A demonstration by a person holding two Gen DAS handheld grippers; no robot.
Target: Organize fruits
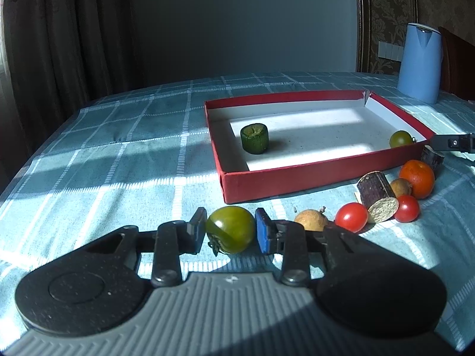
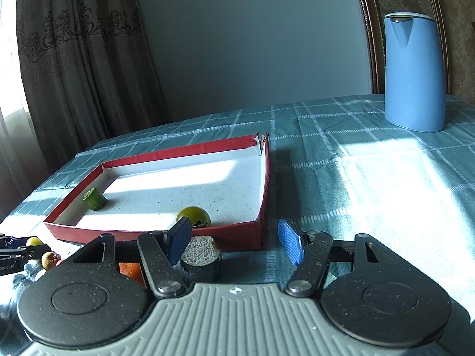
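Left gripper [image 1: 230, 229] jaws pinching round green tomato [image 1: 230, 229] on checked worktop [image 1: 118, 160], right gripper [image 2: 234, 241] jaws spread, empty, beside red cardboard tray [image 2: 154, 234].

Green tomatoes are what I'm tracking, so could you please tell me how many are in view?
2. One green tomato is clamped between the left gripper pads; another lies inside the red box, near its front right corner. Others may be hidden.

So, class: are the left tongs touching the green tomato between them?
Touching. In the left wrist view, both pads of the left tongs press against the sides of the green tomato, with no gap visible on either side.
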